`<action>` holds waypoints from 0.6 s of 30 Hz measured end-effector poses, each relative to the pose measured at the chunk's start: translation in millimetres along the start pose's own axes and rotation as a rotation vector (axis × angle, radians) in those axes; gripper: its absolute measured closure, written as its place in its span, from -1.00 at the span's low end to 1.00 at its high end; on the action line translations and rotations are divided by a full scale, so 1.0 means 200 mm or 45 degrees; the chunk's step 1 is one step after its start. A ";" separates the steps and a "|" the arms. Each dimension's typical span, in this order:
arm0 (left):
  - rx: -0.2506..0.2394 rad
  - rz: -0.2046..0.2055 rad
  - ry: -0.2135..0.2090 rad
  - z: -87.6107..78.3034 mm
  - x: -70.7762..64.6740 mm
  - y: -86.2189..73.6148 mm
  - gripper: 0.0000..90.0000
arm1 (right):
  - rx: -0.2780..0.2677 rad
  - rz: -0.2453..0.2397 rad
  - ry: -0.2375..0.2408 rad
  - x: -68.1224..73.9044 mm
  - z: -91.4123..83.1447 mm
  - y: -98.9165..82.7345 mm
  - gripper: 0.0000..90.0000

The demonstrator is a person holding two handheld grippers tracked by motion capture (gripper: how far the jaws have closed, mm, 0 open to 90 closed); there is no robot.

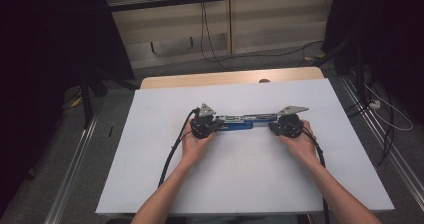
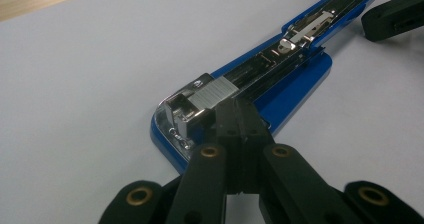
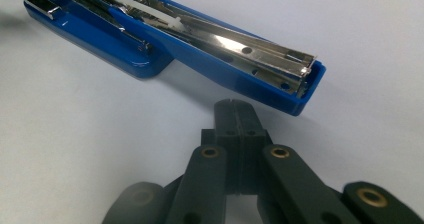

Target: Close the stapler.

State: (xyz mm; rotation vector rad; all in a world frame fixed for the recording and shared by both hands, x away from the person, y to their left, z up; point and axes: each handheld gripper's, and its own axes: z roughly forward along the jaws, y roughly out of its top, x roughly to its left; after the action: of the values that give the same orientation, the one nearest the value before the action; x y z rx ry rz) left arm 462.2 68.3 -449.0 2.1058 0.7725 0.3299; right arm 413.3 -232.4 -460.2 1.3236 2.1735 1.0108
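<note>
- A blue stapler lies opened out flat near the middle of the high view, on a white sheet that covers the table; a strip of bare wood shows along the sheet's far edge.
- The left gripper sits at the stapler's left end, the person's left hand wrapped behind it. In the left gripper view its jaws are pressed together, with their tips resting against the metal head of the stapler. I cannot tell whether they pinch any part of it.
- The right gripper sits at the stapler's right end, held by the right hand. In the right gripper view its jaws are closed on each other with nothing between them, and their tips stop just short of the stapler's open blue end, a thin strip of white sheet between.
- A black cable trails from the left gripper toward the bottom of the frame.
</note>
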 end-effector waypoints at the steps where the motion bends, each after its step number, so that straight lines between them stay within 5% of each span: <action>1: 0.000 0.000 0.000 0.00 0.00 0.00 1.00 | -0.001 -0.001 0.000 0.00 0.00 0.00 1.00; 18: -0.001 0.003 -0.001 0.00 0.00 0.00 1.00 | -0.008 0.003 -0.015 0.00 0.01 0.01 1.00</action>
State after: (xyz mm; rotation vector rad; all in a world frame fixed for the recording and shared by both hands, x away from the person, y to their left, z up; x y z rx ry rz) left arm 462.3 68.3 -449.0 2.1064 0.7695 0.3301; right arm 415.0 -230.7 -460.3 1.3269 2.1590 1.0073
